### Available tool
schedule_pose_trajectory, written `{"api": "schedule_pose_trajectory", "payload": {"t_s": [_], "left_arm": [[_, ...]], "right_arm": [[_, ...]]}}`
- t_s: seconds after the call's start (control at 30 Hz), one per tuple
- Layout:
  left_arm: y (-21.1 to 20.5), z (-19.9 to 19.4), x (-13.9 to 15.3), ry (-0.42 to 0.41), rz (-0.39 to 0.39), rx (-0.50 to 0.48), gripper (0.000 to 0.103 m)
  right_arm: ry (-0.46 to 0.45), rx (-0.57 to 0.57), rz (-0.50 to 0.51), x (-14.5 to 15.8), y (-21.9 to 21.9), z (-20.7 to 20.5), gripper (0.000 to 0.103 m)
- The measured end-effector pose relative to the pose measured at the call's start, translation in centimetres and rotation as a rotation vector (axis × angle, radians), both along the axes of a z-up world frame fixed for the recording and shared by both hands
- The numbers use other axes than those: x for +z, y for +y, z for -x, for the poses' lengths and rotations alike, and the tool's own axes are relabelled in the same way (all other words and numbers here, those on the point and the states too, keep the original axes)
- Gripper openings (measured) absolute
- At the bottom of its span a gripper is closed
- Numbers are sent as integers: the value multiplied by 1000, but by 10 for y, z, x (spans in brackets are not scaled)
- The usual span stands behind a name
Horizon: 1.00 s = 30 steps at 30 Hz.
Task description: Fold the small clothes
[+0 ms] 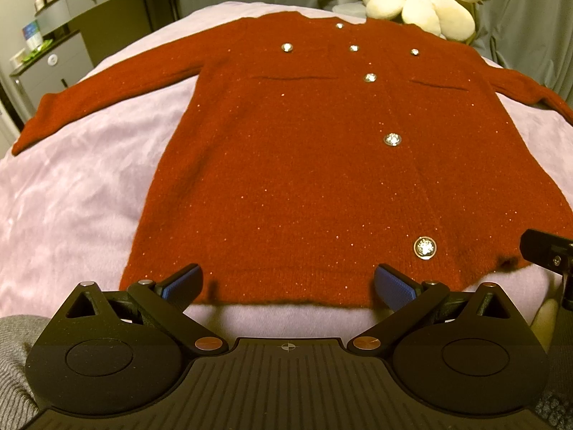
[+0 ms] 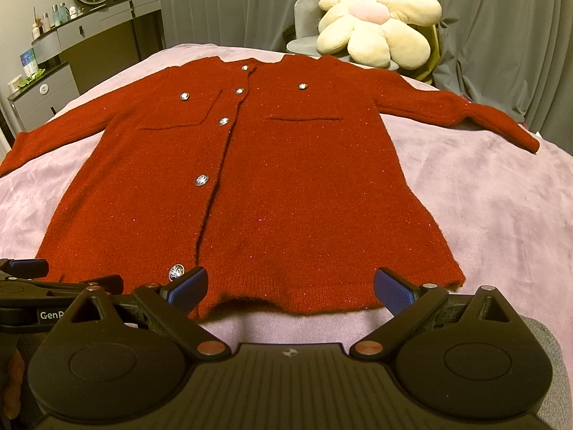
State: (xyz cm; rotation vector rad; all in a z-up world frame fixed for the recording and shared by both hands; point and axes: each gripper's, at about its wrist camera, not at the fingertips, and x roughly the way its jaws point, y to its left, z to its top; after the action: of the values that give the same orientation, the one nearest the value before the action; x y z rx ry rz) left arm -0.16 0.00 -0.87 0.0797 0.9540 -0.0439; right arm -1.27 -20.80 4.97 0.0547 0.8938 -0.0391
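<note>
A red knit cardigan (image 1: 304,165) with silver buttons lies flat, front up, on a lilac blanket (image 1: 71,197), both sleeves spread out to the sides. It also shows in the right wrist view (image 2: 304,186). My left gripper (image 1: 288,286) is open and empty, its blue-padded fingers just above the left part of the hem. My right gripper (image 2: 290,288) is open and empty at the right part of the hem. Each gripper shows at the edge of the other's view.
A cream flower-shaped cushion (image 2: 376,32) sits on a grey chair beyond the collar. A grey dresser (image 2: 61,68) with bottles and a round mirror stands at the far left. Grey curtains hang behind. The blanket (image 2: 501,197) extends on both sides of the cardigan.
</note>
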Motion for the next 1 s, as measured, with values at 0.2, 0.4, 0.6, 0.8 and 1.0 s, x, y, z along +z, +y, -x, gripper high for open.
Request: {"api": "schedule_pose_trajectory", "payload": {"t_s": [0.2,0.4,0.6,0.8,1.0], "left_arm": [[0,2,-1,2,1,1,103],[1,3,-1,4,2,1,103],[2,2,-2,9,3,2,103],[1,1,-1,16,4,3,103],[1,1,-1,16,3,3,103]], "right_arm": [[1,0,1,1,0,0,99],[4,0,1,1,0,0,99],[5,0,2,1,1,-1,99],[5,0,2,1,1,-1,99],[3,3,7,0,2,-1,99]]}}
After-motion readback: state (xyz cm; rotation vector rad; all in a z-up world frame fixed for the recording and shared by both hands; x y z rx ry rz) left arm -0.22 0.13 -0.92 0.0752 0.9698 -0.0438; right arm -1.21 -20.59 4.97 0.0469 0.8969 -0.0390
